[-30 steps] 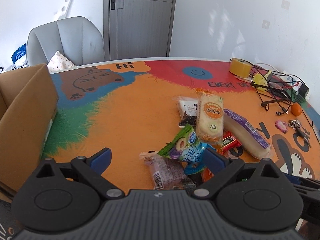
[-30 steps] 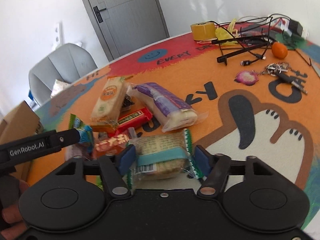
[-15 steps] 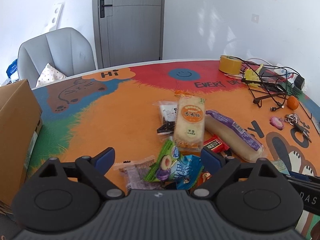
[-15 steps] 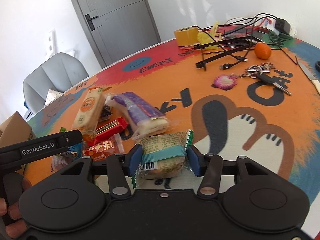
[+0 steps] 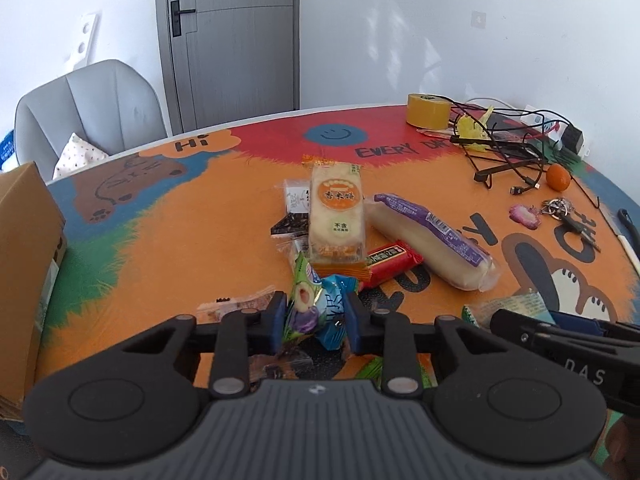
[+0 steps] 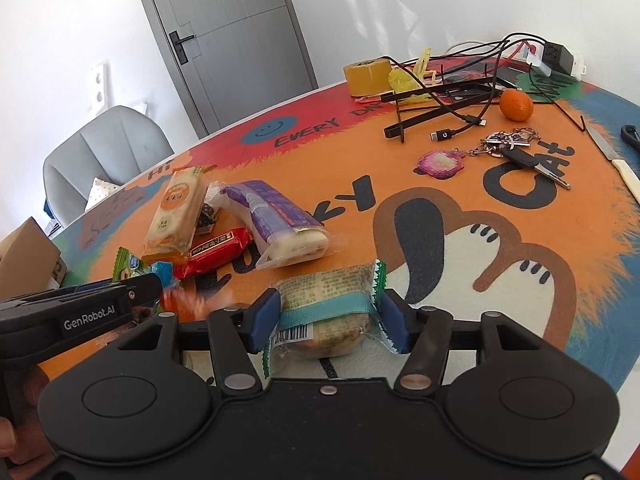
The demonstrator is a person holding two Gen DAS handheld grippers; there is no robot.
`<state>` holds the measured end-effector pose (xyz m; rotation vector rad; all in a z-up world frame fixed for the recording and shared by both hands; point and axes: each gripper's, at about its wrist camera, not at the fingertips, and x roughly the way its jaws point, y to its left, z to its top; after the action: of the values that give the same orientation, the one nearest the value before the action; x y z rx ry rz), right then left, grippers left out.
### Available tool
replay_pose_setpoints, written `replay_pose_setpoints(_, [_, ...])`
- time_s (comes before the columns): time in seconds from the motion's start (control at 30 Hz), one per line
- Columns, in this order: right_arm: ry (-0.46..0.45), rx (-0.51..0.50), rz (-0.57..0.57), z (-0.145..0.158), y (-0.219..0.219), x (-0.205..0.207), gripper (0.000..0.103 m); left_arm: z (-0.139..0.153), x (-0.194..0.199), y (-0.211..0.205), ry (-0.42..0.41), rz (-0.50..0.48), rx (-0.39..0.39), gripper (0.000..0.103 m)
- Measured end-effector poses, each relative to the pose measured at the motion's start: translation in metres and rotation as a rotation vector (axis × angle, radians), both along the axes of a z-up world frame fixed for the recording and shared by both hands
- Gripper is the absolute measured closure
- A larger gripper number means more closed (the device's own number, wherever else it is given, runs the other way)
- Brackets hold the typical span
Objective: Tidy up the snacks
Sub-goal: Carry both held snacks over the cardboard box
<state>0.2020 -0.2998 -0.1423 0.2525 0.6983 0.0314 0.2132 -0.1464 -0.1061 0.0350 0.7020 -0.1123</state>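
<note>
Your left gripper (image 5: pixel 316 322) has just clamped onto the green packet (image 5: pixel 304 300); right gripper (image 6: pixel 327 322) grips the bun (image 6: pixel 328 312). The box (image 5: pixel 24 264) stands at the table's (image 5: pixel 160 240) left edge, contents hidden.

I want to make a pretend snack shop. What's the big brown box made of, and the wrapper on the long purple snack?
The box looks like plain matte cardboard, brown and dull. The purple snack's wrapper looks like thin glossy plastic film: partly see-through, crinkled at the sealed end.
</note>
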Motion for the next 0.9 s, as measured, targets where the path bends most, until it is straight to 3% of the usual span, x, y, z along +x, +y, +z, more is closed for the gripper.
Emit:
replay_pose_setpoints(0.17, [-0.004,-0.032,0.0,-0.001,0.009,0.0,0.039,0.006,-0.008,0.011,-0.021,0.019,-0.012,0.074])
replay_pose_setpoints(0.23, [-0.011,-0.05,0.002,-0.001,0.013,-0.002,0.05,0.009,-0.011,0.016,-0.032,0.028,-0.009,0.074])
replay_pose_setpoints(0.33, [-0.014,-0.03,0.009,0.0,0.014,-0.003,0.054,0.012,-0.013,0.025,-0.041,0.048,-0.012,0.074])
replay_pose_setpoints(0.9, [-0.126,-0.013,0.035,0.029,0.035,-0.019,0.056,0.035,-0.03,0.074,-0.12,0.169,-0.041,0.074])
